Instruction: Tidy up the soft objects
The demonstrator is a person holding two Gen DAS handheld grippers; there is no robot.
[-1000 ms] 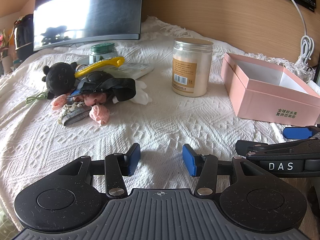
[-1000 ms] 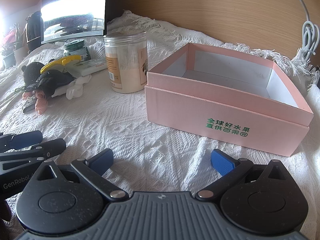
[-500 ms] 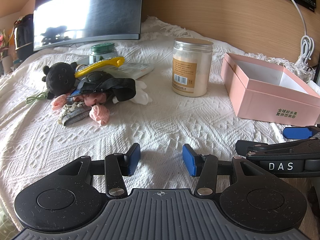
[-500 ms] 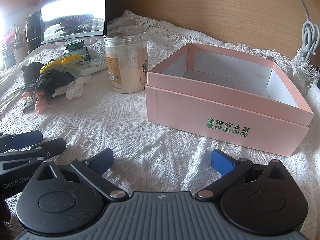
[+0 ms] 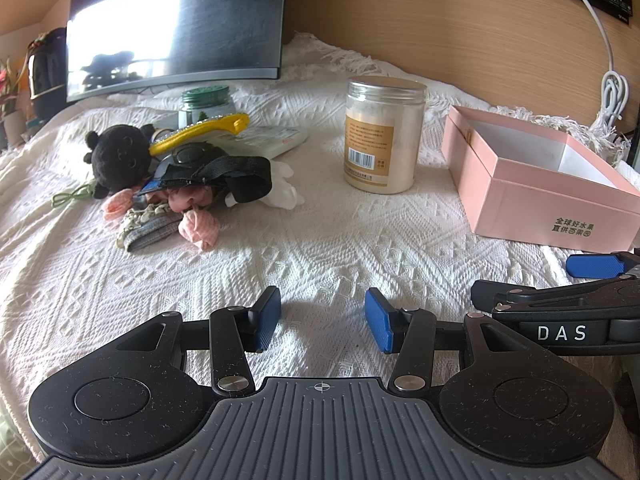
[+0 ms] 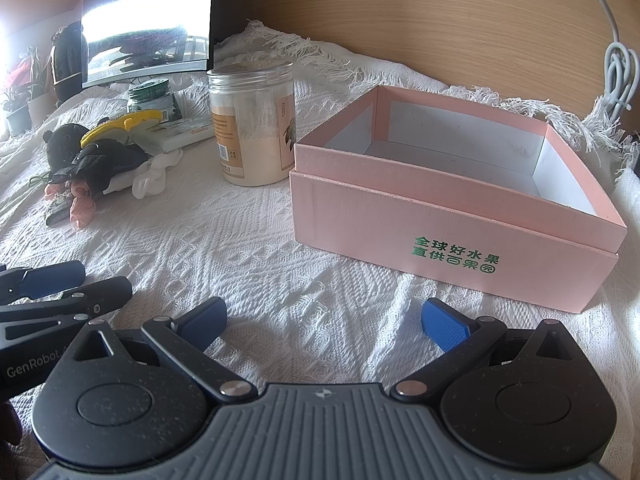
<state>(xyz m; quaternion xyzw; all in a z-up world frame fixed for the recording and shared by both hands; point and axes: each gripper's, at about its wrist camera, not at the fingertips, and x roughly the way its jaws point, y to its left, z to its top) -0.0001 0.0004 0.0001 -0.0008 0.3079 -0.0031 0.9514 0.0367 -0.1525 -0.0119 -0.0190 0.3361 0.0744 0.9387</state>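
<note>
White bedspread (image 5: 320, 256), pink box (image 6: 452, 240), jar (image 5: 382, 136), toys (image 5: 120, 156)

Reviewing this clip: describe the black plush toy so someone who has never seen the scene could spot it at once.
Start at the dark monitor at the back of the white knitted blanket. In front of it lies a heap of small items; the black plush toy sits at the heap's left end. It alone is round, fuzzy and all black, with small ears, just left of the yellow comb.
</note>
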